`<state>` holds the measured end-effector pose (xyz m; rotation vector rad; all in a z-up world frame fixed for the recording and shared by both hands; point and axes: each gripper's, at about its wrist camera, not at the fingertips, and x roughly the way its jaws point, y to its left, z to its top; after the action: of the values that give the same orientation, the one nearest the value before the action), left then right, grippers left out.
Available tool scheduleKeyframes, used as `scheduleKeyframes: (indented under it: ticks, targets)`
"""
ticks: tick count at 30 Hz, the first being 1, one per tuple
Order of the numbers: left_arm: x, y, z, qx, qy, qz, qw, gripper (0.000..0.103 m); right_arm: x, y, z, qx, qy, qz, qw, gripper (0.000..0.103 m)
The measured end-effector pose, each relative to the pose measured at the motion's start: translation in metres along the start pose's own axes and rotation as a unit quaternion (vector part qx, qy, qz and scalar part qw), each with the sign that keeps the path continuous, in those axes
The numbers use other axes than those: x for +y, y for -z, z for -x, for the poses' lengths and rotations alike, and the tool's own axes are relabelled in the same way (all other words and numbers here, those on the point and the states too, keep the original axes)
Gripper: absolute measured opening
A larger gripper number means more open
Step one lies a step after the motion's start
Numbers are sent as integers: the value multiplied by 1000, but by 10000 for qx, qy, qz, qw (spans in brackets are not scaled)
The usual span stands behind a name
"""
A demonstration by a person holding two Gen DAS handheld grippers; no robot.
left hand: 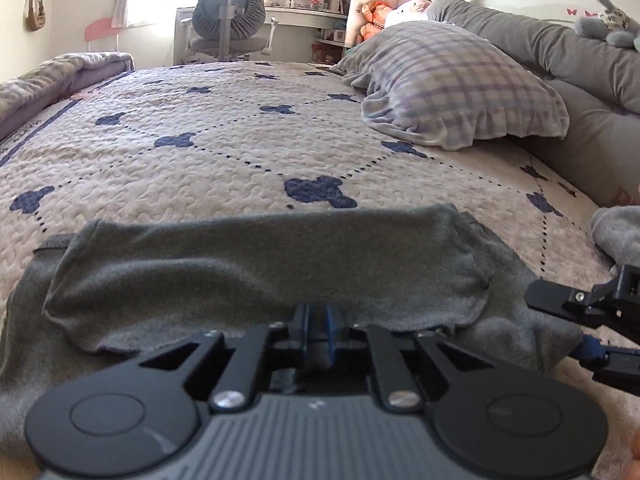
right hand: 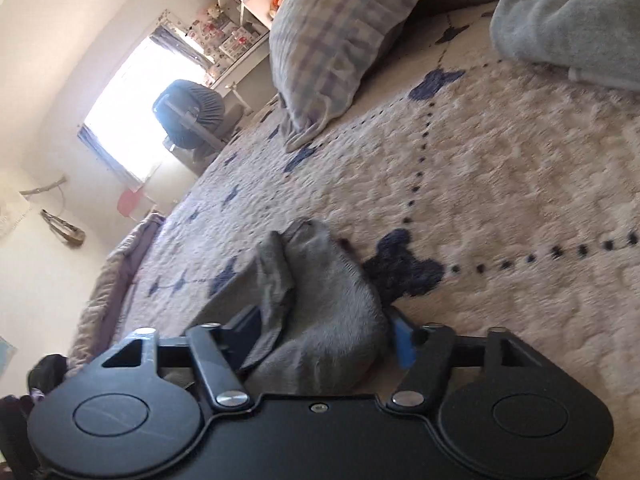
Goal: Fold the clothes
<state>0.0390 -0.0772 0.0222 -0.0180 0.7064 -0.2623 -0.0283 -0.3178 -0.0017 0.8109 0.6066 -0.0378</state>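
Note:
A grey garment (left hand: 260, 272) lies on the quilted bed cover (left hand: 200, 152), with its upper layer folded over towards me. My left gripper (left hand: 316, 316) is shut on the near edge of the garment, and grey cloth shows between its fingers. My right gripper (left hand: 560, 324) comes in from the right with its jaws apart around the garment's right corner. In the right wrist view, which is rolled to one side, a loose bunch of the grey garment (right hand: 328, 280) sits between the fingers of the right gripper (right hand: 326, 328), beside the blue pad (right hand: 402, 340).
A checked pillow (left hand: 460, 84) lies at the back right against long grey bolsters (left hand: 540, 40). Another grey cloth (right hand: 572, 20) lies to the right on the bed. A folded blanket (left hand: 48, 76) runs along the left edge. An office chair (left hand: 228, 16) and shelves stand beyond the bed.

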Motion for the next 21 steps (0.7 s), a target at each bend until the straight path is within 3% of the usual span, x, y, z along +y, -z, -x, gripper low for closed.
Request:
scheduleKeyframes:
  ticks: [2, 4, 10, 12, 15, 18, 21]
  targets:
    - [1, 1, 0, -21, 0, 30, 10000, 10, 7, 2, -2, 59, -3, 81, 9999, 22]
    - [3, 2, 0, -47, 42, 77, 10000, 10, 11, 4, 1, -5, 80, 135, 9999, 16]
    - [14, -1, 4, 47, 300, 398, 9987, 11, 21, -4, 14, -242, -45, 283, 9993, 12]
    - [28, -1, 11, 131, 702, 828, 9940, 28, 30, -5, 17, -317, -128, 383, 9987, 11]
    - [52, 6, 26, 179, 1151, 1267, 9851, 42, 53, -6, 25, -517, -301, 815, 9949, 11]
    - [84, 15, 53, 141, 1069, 1556, 9819, 43, 91, 3, 31, -708, -599, 1563, 9833, 11]
    - [136, 23, 90, -203, 993, 2215, 9699, 46, 142, 27, 24, -634, -983, 2401, 9637, 11]
